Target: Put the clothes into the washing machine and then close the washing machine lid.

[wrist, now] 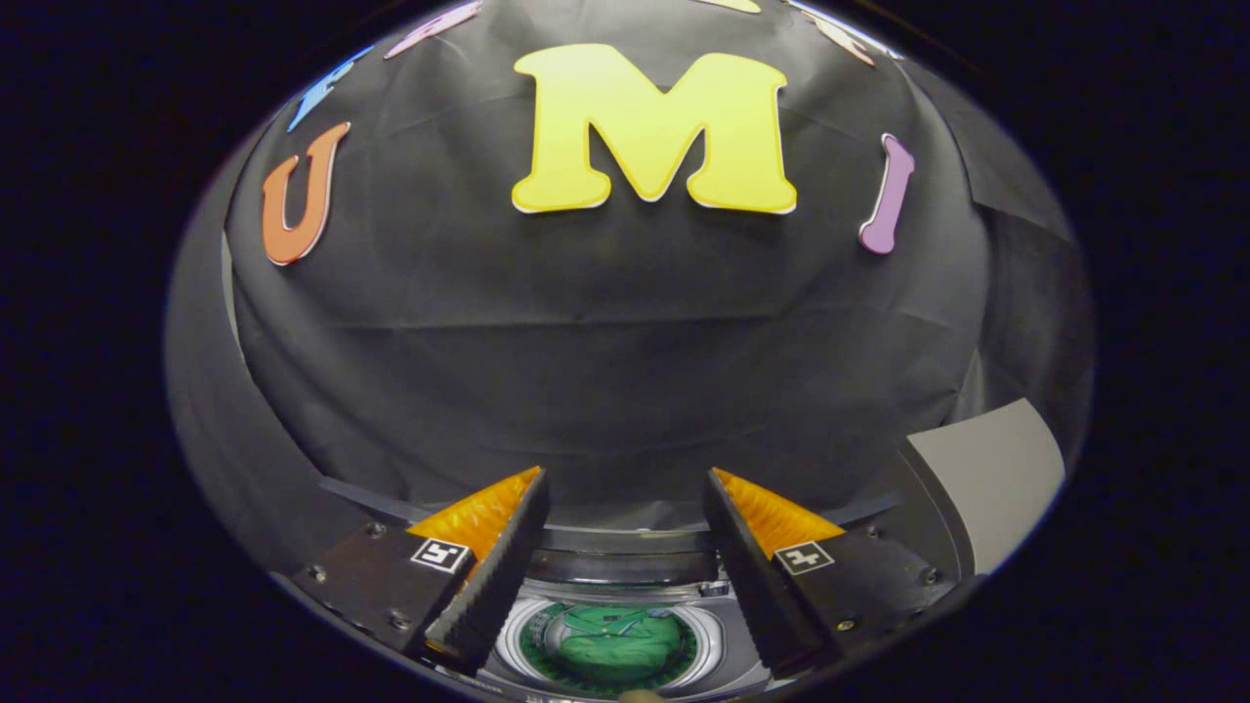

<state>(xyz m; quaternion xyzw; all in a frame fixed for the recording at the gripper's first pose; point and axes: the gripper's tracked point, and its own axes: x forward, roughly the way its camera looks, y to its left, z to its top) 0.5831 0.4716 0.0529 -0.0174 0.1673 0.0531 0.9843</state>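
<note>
Gripper (pixel 625 488) spread wide and empty above the open washing machine (pixel 718 640).
Between and below the fingers, a green garment (pixel 610 644) lies inside the round drum (pixel 513 640); the raised lid (pixel 986 478) stands to the right, with the black cloth wall (pixel 605 361) just beyond.

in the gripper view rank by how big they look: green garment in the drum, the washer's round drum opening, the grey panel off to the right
1. Drum opening, seen between the open gripper fingers.
2. Green garment, lying inside that opening, so it looks smaller.

The grey panel looks about as large as the opening; both are partly cut off and fisheye distortion stretches it, so I won't rank it.
</note>
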